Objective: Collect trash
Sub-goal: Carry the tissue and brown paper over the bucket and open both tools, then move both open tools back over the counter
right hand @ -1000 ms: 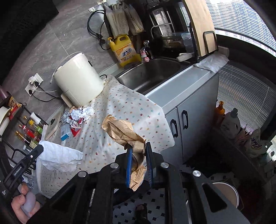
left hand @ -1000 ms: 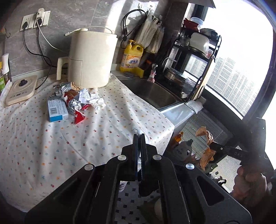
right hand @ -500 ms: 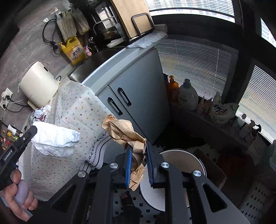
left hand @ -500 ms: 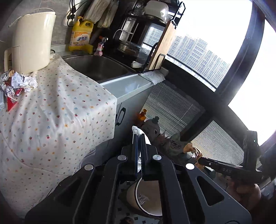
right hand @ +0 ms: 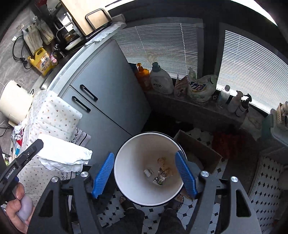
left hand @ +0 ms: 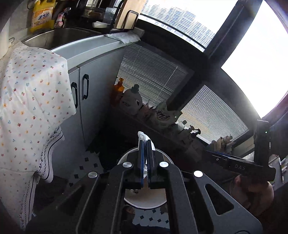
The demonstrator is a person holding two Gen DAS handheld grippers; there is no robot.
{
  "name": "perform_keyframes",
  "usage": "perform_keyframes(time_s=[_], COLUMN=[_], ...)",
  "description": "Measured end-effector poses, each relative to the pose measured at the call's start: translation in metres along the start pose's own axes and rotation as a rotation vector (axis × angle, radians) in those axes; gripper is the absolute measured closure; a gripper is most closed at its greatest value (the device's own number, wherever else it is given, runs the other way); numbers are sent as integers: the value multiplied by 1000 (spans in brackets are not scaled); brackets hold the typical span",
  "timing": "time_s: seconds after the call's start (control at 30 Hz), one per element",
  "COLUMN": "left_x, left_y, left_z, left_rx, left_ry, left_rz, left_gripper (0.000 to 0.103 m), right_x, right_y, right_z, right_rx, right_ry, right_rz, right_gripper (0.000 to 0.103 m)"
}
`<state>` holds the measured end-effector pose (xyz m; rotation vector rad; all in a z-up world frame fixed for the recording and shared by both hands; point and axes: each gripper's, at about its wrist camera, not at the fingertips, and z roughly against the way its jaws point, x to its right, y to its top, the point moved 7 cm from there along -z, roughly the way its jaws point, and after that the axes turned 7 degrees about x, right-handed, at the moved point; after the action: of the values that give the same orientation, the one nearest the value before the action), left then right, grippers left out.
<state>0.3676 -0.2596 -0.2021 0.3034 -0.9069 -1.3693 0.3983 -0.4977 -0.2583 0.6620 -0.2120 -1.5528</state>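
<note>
White tissue (right hand: pixel 61 154) is clamped in the left gripper (left hand: pixel 146 144) beside the bin (right hand: pixel 126 154), ready to drop in. Right gripper (right hand: pixel 144 171) hangs directly over the bin, jaws wide apart, so scraps (right hand: pixel 162 172) lie below.

Home kitchen. Steel sink (left hand: pixel 59 36) as landmark: yellow detergent jug (right hand: pixel 42 62) behind it, dish rack with wooden cutting board (right hand: pixel 84 15) to its right, grey cabinet doors (right hand: pixel 106 93) with black handles below. Floral cloth (left hand: pixel 30 93) covers counter left of sink. Below cabinets, black-and-white tiled floor (right hand: pixel 266 187), white waste bin (right hand: pixel 126 162). Laundry bottles (right hand: pixel 160 79) along blinded window.
</note>
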Motion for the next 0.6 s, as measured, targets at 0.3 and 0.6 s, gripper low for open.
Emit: perform_keyframes(time_s=[0.3,0.6], left_x=[60,51], left_y=[-21,-9], left_z=[-47,-35], left_rx=[-138,-93], left_ry=[-121,-82], left_rz=[-98,-99], left_gripper=[95,36], right_x=[54,64], right_y=[3,0], right_z=[39,45], right_rx=[82,87], right_ry=[-101,-113], right_rz=[-75,-110], right_gripper=[21,17])
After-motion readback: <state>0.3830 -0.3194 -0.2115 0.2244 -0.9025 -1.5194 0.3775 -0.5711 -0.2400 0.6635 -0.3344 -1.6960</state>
